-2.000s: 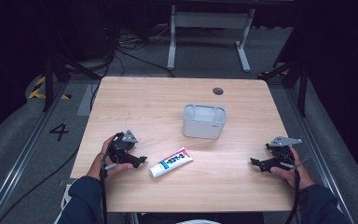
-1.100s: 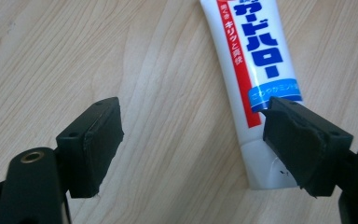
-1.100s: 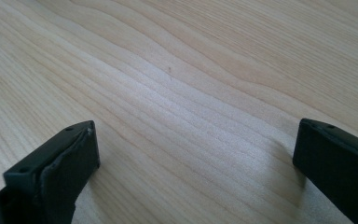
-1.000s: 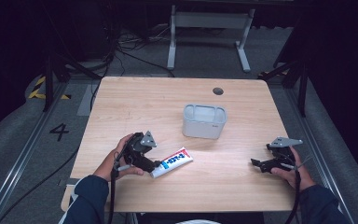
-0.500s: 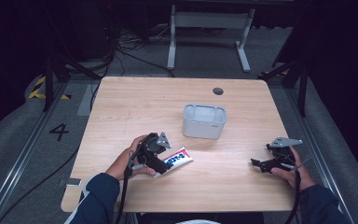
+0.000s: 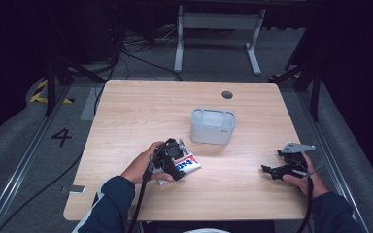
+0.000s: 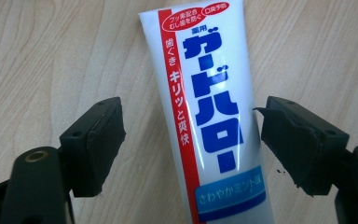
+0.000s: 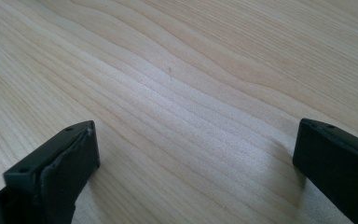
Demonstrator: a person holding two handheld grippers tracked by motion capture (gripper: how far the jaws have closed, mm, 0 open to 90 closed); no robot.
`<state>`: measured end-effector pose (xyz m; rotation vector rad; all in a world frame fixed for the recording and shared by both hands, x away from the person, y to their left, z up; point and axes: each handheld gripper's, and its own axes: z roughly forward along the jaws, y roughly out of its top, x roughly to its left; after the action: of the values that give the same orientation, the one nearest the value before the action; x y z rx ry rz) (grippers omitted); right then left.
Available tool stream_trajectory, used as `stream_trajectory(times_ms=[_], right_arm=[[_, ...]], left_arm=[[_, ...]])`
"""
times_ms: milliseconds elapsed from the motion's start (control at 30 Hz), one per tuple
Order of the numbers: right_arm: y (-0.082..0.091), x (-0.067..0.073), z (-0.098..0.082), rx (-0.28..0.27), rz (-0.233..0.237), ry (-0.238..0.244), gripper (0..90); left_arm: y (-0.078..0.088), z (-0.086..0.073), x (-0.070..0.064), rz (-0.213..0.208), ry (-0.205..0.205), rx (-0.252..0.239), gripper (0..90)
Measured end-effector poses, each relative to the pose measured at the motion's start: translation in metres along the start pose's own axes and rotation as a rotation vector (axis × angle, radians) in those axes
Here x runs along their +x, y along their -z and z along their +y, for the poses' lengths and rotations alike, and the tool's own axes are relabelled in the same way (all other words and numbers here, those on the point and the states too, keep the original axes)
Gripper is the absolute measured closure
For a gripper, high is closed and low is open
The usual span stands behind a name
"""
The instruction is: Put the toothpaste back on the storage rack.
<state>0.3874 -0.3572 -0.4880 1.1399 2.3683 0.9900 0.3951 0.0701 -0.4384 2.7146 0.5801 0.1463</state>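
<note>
While left hand-held gripper (image 7: 191,144) straddles toothpaste tube (image 7: 209,112) near counter (image 6: 141,111) front edge, jaws spread and just closing: centre, lower, squeeze mid-body; right hand-held gripper (image 8: 196,154) spread, idle.

Bare surface (image 6: 141,104) lies open on every side of the grey two-compartment holder (image 6: 212,125), the sole obstacle at the middle, with the toothpaste tube (image 6: 187,163) lying just before it.
</note>
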Motion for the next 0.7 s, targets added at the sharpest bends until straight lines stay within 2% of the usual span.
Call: stream_trajectory(times_ms=[33,100,200,300,367,433,467,633,700], right_arm=[[0.0,0.0,0.0,0.0,0.0,0.001,0.5],[0.0,0.0,0.0,0.0,0.0,0.001,0.5],[0.0,0.0,0.0,0.0,0.001,0.002,0.5],[0.0,0.0,0.0,0.0,0.002,0.002,0.5],[0.0,0.0,0.0,0.0,0.002,0.002,0.5],[0.0,0.0,0.0,0.0,0.002,0.002,0.5],[0.0,0.0,0.0,0.001,0.002,0.002,0.5],[0.0,0.0,0.0,0.0,0.003,0.003,0.5],[0.0,0.0,0.0,0.0,0.003,0.003,0.5]], left_arm=[[-0.002,0.001,0.0,-0.012,0.005,0.006,22.1],[-0.004,0.003,-0.001,0.0,-0.007,0.017,23.7],[-0.006,0.005,0.0,-0.015,-0.008,0.043,23.8],[-0.008,0.007,0.001,-0.01,-0.012,0.046,23.8],[-0.011,0.008,0.001,-0.015,0.002,0.037,24.0],[-0.012,0.009,0.002,-0.027,-0.009,0.066,24.0],[-0.014,0.008,0.001,-0.022,-0.001,0.052,24.1],[-0.015,0.009,0.002,-0.036,0.003,0.076,24.0],[-0.016,0.009,0.003,-0.037,0.005,0.065,24.0]])
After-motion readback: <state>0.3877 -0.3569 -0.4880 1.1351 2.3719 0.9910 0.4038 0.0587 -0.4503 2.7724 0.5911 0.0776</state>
